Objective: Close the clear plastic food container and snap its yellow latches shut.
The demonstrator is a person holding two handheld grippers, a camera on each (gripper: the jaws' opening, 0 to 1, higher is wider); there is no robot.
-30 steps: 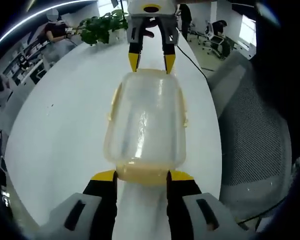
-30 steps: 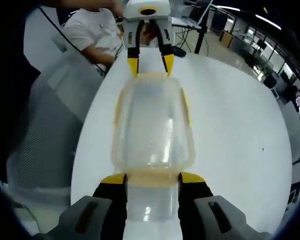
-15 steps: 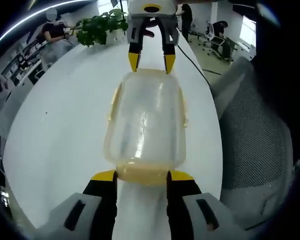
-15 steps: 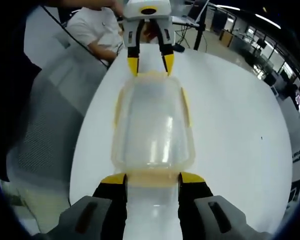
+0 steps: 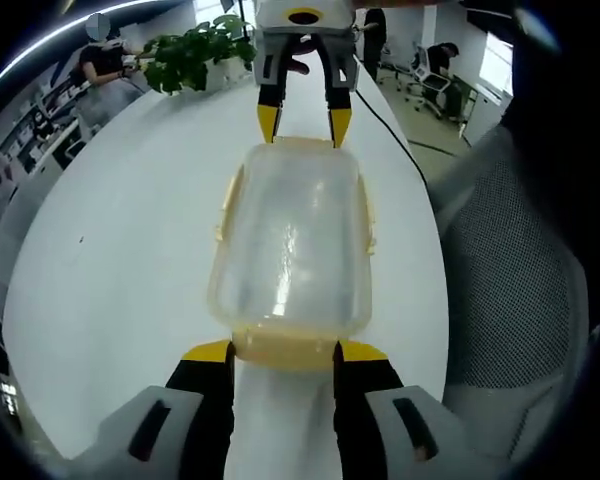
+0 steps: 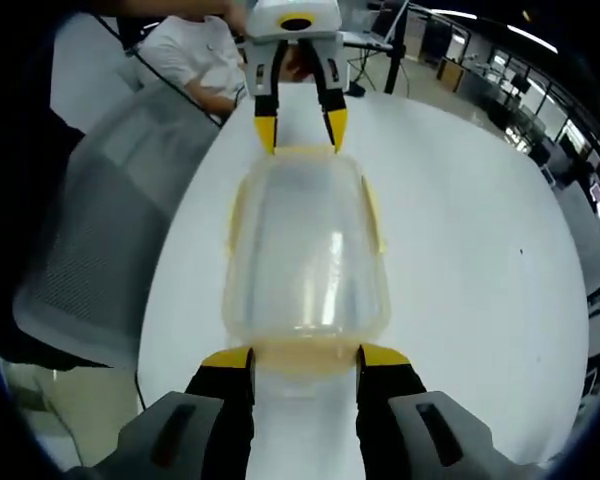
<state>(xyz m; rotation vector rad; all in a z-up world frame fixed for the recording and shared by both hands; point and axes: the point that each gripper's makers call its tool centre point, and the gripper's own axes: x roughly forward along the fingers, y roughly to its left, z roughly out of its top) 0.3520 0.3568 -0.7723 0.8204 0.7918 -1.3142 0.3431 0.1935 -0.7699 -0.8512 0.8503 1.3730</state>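
Here the clear plastic food container (image 5: 290,240) (image 6: 305,250) is lying lid-on along the white worktop (image 5: 120,260) (image 6: 480,250), directly ahead of each tool. The left tool (image 5: 283,352) (image 6: 301,128) is standing wide around one yellow end latch (image 5: 284,348), the right tool (image 6: 305,358) (image 5: 302,124) wide around the opposite latch (image 6: 306,356). A mesh chair (image 5: 510,290) (image 6: 100,210) is sitting beside the worktop.

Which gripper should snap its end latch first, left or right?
Either: left gripper and right gripper each straddle an end latch of the container, jaws open. No visible advantage.
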